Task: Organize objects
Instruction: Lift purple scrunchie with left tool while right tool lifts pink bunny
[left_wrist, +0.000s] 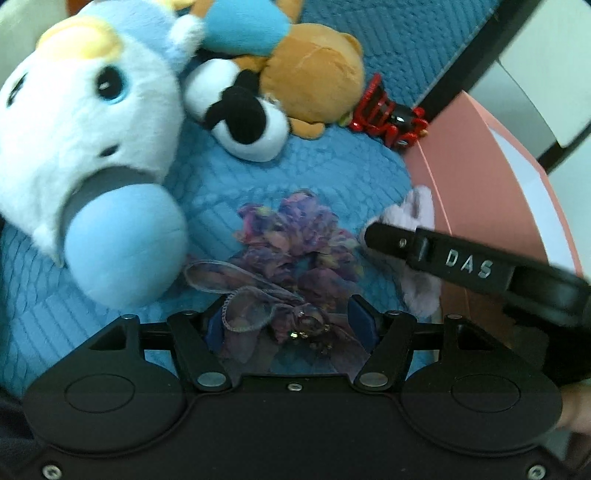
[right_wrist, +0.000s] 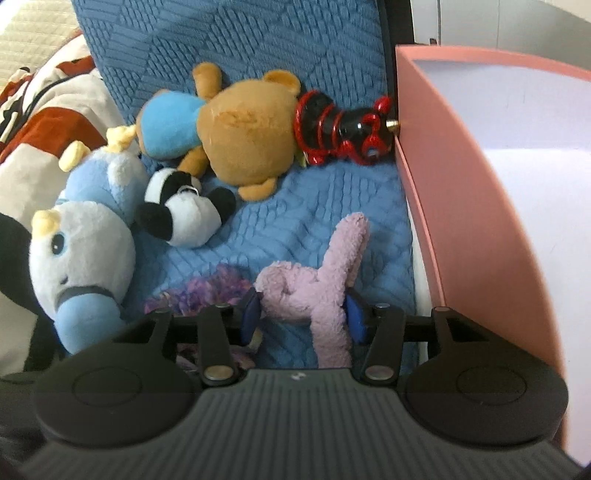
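Note:
A purple hair scrunchie with a sheer bow lies on the blue quilted cushion. My left gripper stands open over it, its blue pads on either side of the bow without squeezing it. A pink plush toy sits between the blue pads of my right gripper, which is shut on it. In the left wrist view one black finger of the right gripper reaches across that pink plush. The scrunchie shows just left of the right gripper.
A white-and-blue plush lies at the left, with a panda, a brown bear and a red-and-black toy behind. A pink box with a white inside stands against the cushion's right edge. A patterned blanket lies far left.

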